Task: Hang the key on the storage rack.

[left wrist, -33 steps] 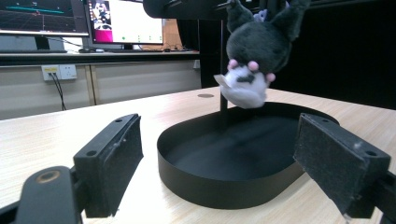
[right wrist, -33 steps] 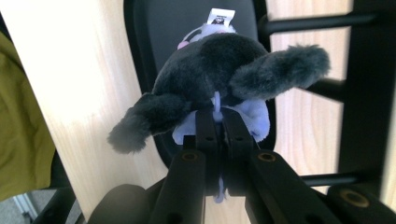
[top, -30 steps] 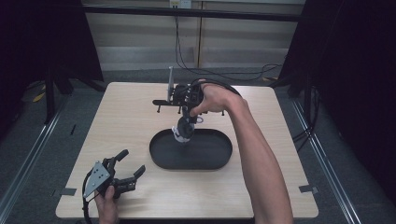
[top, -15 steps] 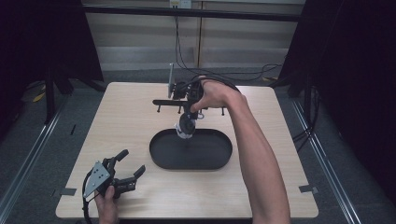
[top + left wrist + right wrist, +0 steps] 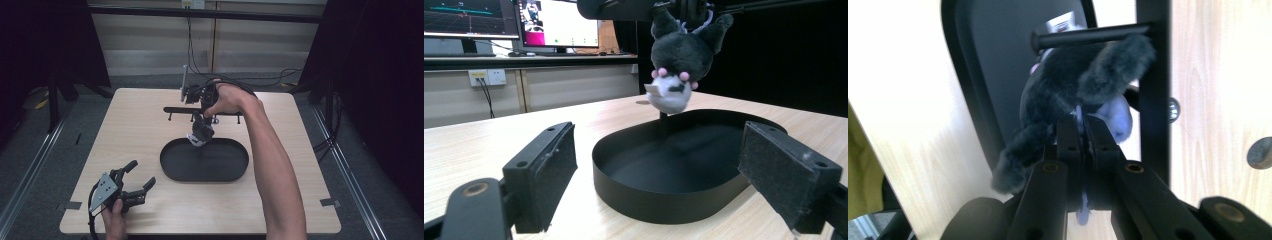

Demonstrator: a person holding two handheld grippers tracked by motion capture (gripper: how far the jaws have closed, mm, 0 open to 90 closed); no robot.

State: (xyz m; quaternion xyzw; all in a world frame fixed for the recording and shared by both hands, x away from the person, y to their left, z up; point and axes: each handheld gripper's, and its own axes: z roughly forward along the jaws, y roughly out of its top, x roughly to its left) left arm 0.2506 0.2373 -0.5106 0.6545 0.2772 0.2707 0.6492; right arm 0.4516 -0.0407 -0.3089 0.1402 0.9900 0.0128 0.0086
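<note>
A dark grey plush toy (image 5: 201, 132) with a white face and pink dots hangs head down over the far rim of the black oval tray (image 5: 172, 165). My right gripper (image 5: 200, 121) is shut on a cord or tag at the toy's top (image 5: 1079, 116), just below the black rack bar (image 5: 175, 109). In the left gripper view the plush toy (image 5: 676, 55) dangles above the tray (image 5: 634, 195). My left gripper (image 5: 140, 176) rests near the table's front left corner, jaws wide open and holding nothing, facing the tray.
A black rack with a horizontal bar and pegs (image 5: 1088, 34) stands behind the tray at the table's far middle. Monitors (image 5: 549, 22) and a wall socket sit beyond the table. Bare wood (image 5: 300, 160) lies right of the tray.
My right gripper has lifted the plush toy up and back from the tray toward the rack bar. The left gripper has stayed put.
</note>
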